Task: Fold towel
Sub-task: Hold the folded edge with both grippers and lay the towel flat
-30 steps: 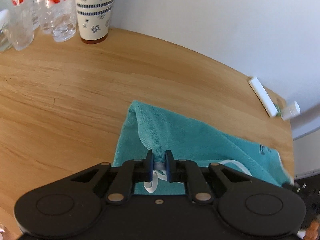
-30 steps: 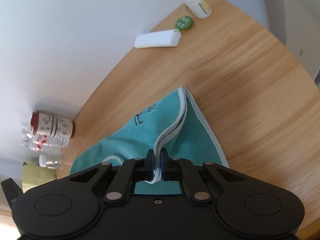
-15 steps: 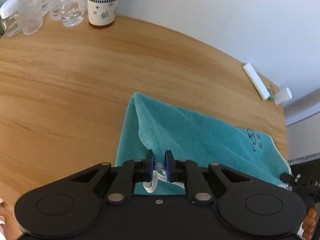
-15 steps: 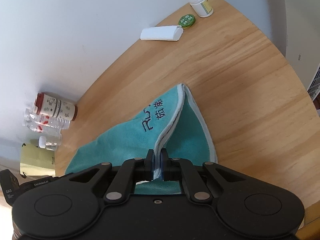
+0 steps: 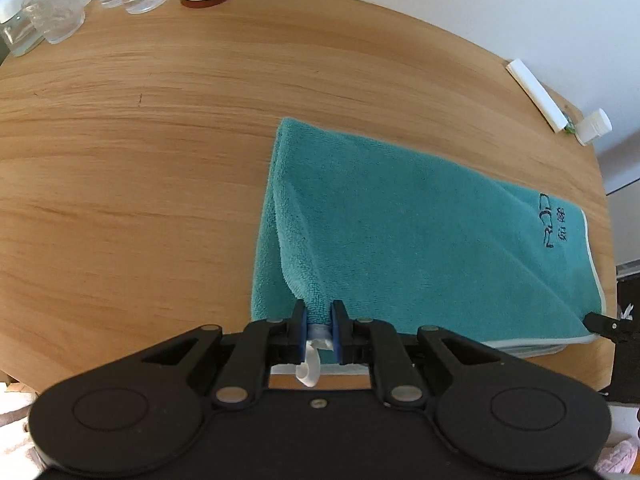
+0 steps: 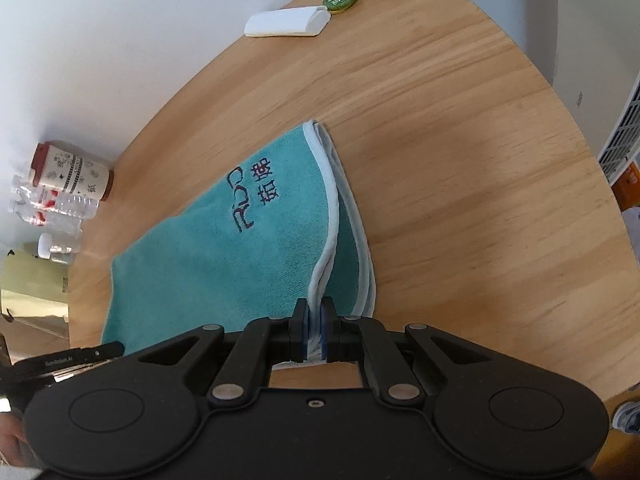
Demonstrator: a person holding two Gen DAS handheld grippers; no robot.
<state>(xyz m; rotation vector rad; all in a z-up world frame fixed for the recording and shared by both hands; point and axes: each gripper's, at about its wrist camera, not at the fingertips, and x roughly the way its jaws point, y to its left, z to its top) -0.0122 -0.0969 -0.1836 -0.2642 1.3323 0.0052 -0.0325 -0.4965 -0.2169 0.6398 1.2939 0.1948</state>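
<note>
The towel (image 5: pixel 404 240) lies doubled on the worktop (image 5: pixel 140 168), its near corners lifted. Over the last second more of its top layer has come into view and spread flatter, the lettering now fully showing, so the cloth looks drawn back toward the near edge. The left gripper (image 5: pixel 319 330) is clamped on one near corner, the right gripper (image 6: pixel 314 330) on the piped corner. Judging by this, a fold is being laid or squared up.
</note>
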